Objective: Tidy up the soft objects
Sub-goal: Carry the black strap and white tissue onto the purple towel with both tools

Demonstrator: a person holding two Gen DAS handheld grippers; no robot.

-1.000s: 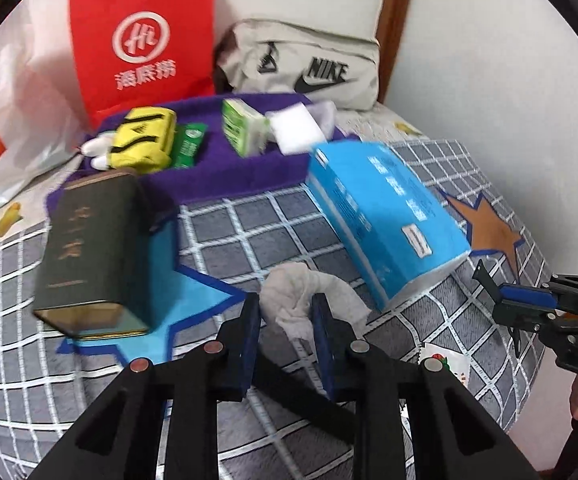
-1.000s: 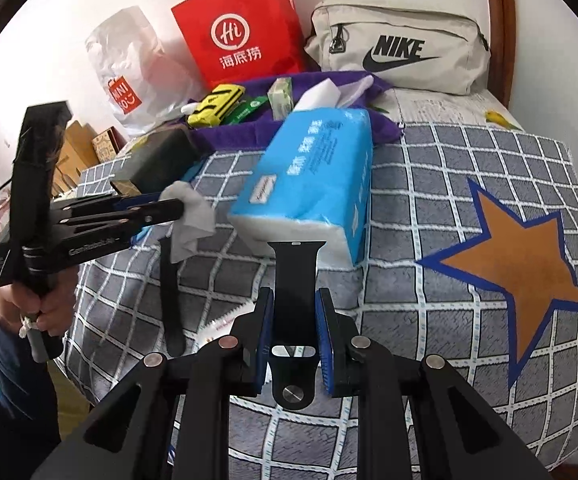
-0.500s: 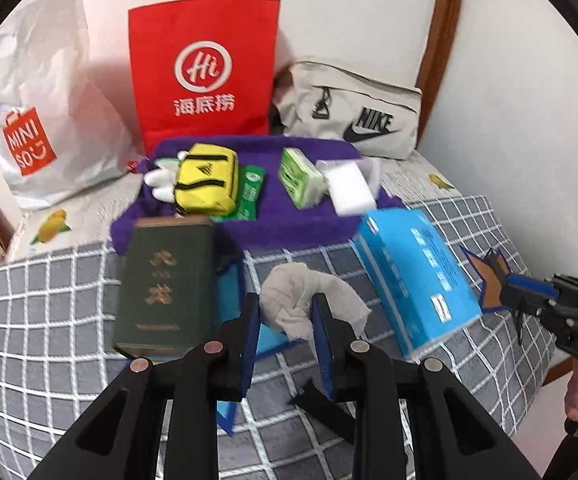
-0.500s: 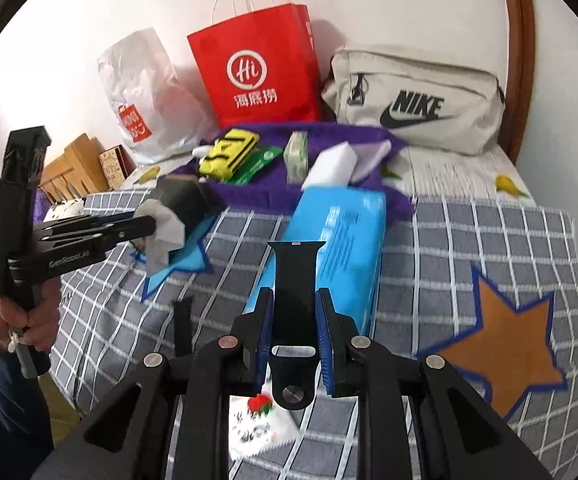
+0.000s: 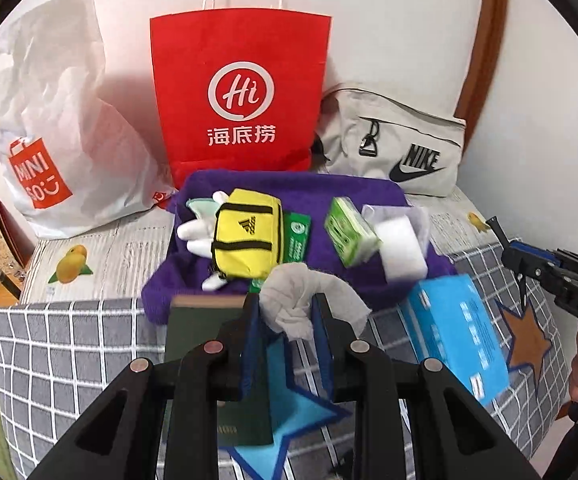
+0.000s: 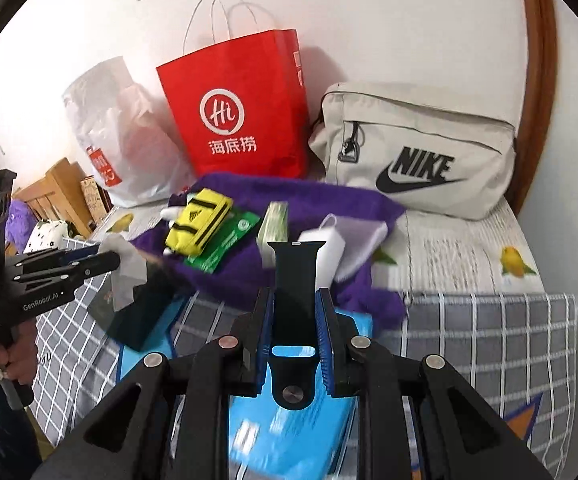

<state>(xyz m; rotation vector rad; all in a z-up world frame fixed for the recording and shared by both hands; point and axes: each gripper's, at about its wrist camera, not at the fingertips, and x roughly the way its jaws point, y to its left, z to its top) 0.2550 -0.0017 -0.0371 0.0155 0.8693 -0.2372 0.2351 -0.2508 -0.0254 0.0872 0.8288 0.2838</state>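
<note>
My left gripper (image 5: 285, 312) is shut on a crumpled white cloth (image 5: 301, 300) and holds it above the bed, near the front edge of the purple towel (image 5: 309, 188). It also shows in the right wrist view (image 6: 101, 260). My right gripper (image 6: 295, 308) is shut on a black watch strap (image 6: 295, 280) and holds it above the blue tissue pack (image 6: 285, 424), just short of the towel (image 6: 329, 200). On the towel lie a yellow pouch (image 5: 247, 232), a green sachet (image 5: 297, 236), a green box (image 5: 349, 228) and a white sponge (image 5: 403, 248).
A red paper bag (image 5: 241, 96), a white Miniso bag (image 5: 57, 128) and a beige Nike bag (image 5: 393, 148) stand along the wall behind the towel. A dark green book (image 5: 205, 328) lies below my left gripper. The blue tissue pack (image 5: 457, 332) lies to its right.
Both grippers have moved forward over the bed toward the purple towel, each still holding its object. The towel and bags now loom closer in both views.
</note>
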